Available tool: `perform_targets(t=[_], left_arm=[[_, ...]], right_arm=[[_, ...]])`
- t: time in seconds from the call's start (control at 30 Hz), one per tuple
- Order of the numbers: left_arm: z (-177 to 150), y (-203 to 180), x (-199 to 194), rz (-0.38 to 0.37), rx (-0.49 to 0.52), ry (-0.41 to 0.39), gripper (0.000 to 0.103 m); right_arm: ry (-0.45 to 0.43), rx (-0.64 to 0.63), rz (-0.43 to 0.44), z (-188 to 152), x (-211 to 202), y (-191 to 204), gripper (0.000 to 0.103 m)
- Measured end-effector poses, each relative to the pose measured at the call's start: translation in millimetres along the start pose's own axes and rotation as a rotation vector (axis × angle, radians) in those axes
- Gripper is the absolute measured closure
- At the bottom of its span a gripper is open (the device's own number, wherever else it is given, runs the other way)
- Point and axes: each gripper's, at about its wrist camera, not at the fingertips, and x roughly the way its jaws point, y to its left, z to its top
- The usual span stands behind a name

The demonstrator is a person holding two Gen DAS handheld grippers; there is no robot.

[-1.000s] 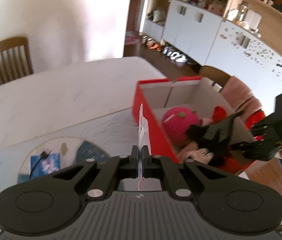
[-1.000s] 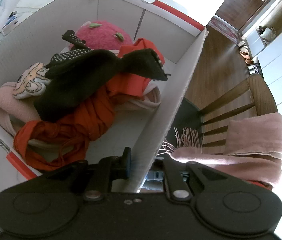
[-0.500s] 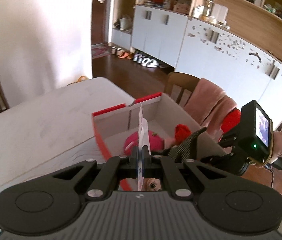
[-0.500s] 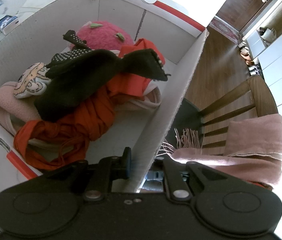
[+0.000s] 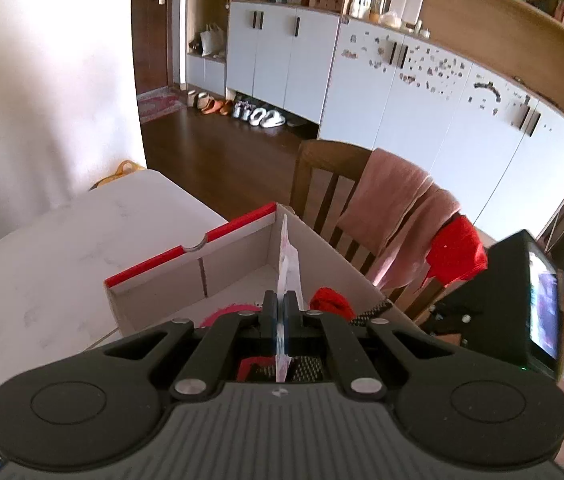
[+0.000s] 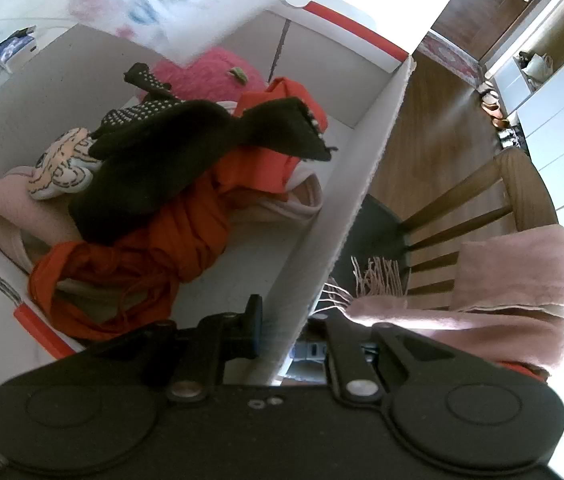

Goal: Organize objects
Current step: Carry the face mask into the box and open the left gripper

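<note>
Left tool (image 5: pixel 280 312) is clamped tight on a thin printed packet (image 5: pixel 288 264), holding it edge-up over the red-trimmed box (image 5: pixel 237 258) at the worktop's (image 5: pixel 61 248) far corner. Right tool (image 6: pixel 290 328) straddles the box's chair-side wall, one finger in, one out, pinching it. Beyond, inside: orange cloth (image 6: pixel 177 240), black glove (image 6: pixel 185 152), pink plush (image 6: pixel 209 76).

Thin printed packet (image 5: pixel 289 264) upright above box (image 5: pixel 233 268) — clothes-filled

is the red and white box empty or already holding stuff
Holding stuff: the box contains a black glove, orange cloth and a pink plush.
</note>
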Motion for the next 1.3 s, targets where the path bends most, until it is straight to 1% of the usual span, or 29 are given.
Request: perform_targets(t=[0.3,0.43,0.53,0.7,0.83,0.9,0.93,0.97,1.03,1.07,1.1,1.17,1.3], left_arm=[[4,1,48,0.006,-0.006,0.039,0.101],[-1,14,63,0.01,-0.05,0.066,0.101],[-4,25,70,0.021,-0.092,0.084,0.101],[-9,34,79,0.065,-0.088,0.119,0.101],[-13,37,79,0.067,-0.08,0.131,0.101],[-14,37,80,0.088,-0.073,0.138,0.097],[-13,38,79,0.082,-0.076,0.14,0.097],[-13,38,78,0.078,-0.08,0.142,0.094],[-14,39,78,0.089,-0.079,0.149,0.084],[-15,39,76,0.091,-0.078,0.147,0.071],[-15,39,76,0.09,-0.08,0.144,0.055],[-16,40,70,0.094,-0.084,0.123,0.041],[-16,41,61,0.088,-0.09,0.105,0.041]], right_arm=[[-0.004,-0.004,-0.001,-1,1,0,0.093],[-0.007,-0.006,-0.006,-1,1,1,0.093],[-0.008,-0.009,-0.008,-2,0,1,0.093],[-0.004,-0.011,-0.005,-1,0,2,0.093],[-0.002,-0.011,-0.004,0,0,1,0.093],[-0.001,-0.012,-0.006,0,0,2,0.093],[-0.001,-0.012,-0.006,0,0,2,0.093],[-0.001,-0.011,-0.006,0,0,2,0.093],[-0.001,-0.01,-0.006,0,0,2,0.092],[-0.001,-0.01,-0.006,0,0,2,0.092],[-0.001,-0.009,-0.005,0,0,1,0.092],[-0.001,-0.009,-0.005,0,0,2,0.092],[0.0,-0.01,-0.005,0,0,1,0.092]])
